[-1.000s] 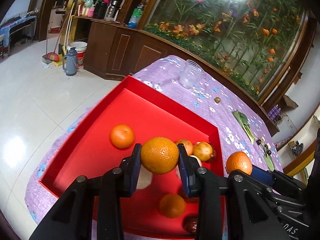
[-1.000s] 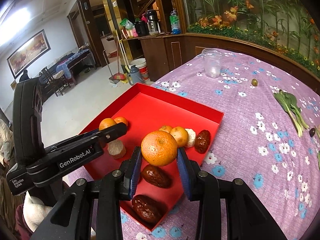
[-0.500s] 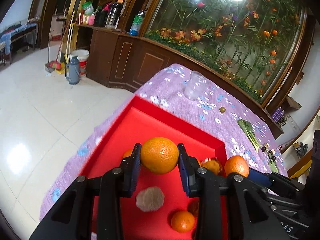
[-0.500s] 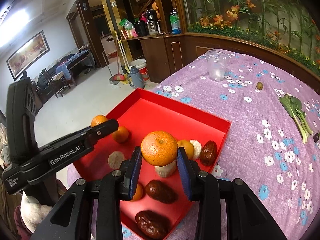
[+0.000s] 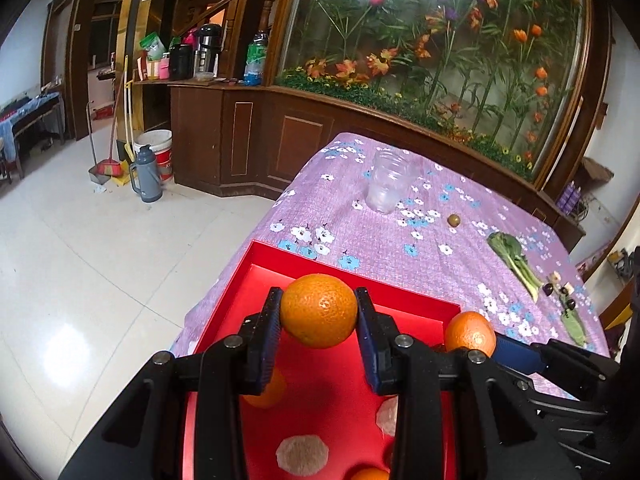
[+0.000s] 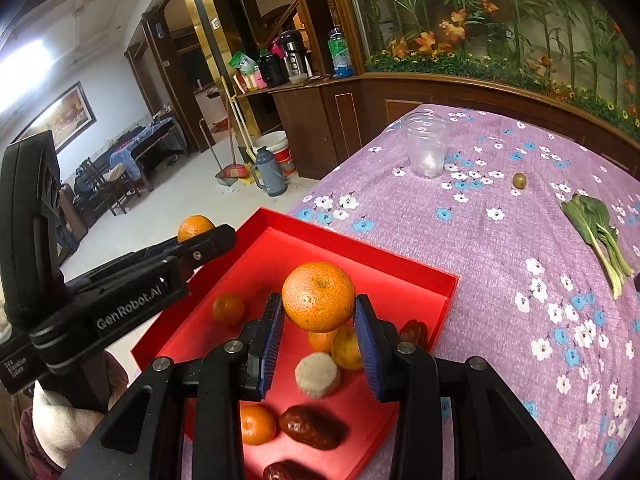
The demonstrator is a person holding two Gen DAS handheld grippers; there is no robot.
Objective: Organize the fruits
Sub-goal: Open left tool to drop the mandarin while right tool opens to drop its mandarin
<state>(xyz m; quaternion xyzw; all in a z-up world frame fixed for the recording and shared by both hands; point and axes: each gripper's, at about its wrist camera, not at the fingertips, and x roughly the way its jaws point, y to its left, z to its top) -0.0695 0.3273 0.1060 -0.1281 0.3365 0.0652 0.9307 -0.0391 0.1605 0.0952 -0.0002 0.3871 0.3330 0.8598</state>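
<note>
Both claws have lifted, the shallow red cardboard tray (image 6: 448,280) now lower in view. Left claw (image 5: 318,312) grips 1 round orange (image 5: 318,310); right claw (image 6: 318,300) grips another (image 6: 318,296), both above the tray. Keep grips steady and claws apart while carrying

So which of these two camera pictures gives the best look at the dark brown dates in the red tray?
The right wrist view. It shows one whole date near the red tray's front, with parts of two others visible. In the left wrist view the left gripper blocks that area, so no date is clearly visible.
</note>
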